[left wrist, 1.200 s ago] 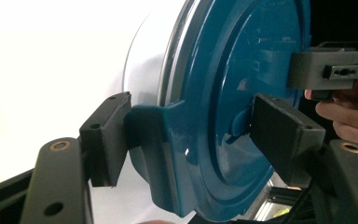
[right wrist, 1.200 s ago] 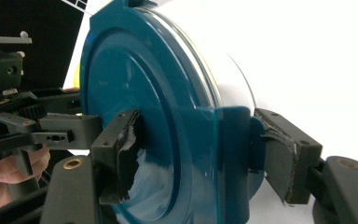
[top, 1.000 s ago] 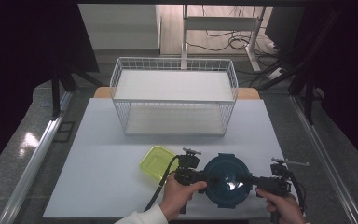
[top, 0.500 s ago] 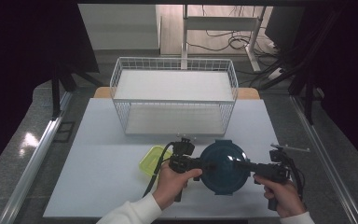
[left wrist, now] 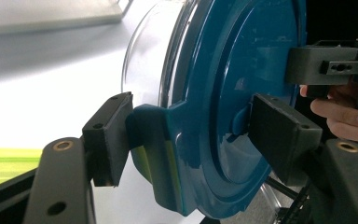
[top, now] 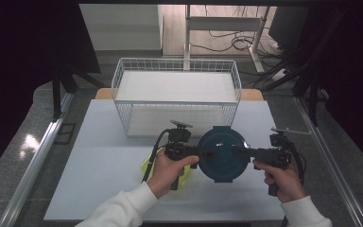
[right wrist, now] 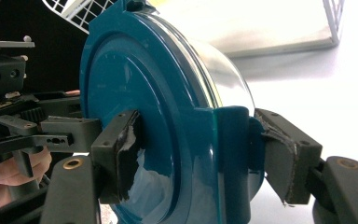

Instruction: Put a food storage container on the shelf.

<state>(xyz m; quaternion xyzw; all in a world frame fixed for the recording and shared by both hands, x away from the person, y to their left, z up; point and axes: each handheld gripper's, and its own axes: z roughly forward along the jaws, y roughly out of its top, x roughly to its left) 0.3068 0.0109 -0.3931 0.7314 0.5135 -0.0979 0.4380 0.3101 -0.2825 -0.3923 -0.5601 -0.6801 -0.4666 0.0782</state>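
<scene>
both tools pinch the teal-lidded container by opposite lid tabs — left tool, right tool — holding it level above the desk, likely bound for the wire basket.

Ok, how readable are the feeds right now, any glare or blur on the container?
High view: sharp; surroundings dark, a bright reflection on the floor at left, the blue-lidded container evenly lit. Left gripper view: lid crisp with small highlights, the table behind washed out and soft. Right gripper view: sheen streaks on the lid, the wire basket blurred and overexposed.
</scene>
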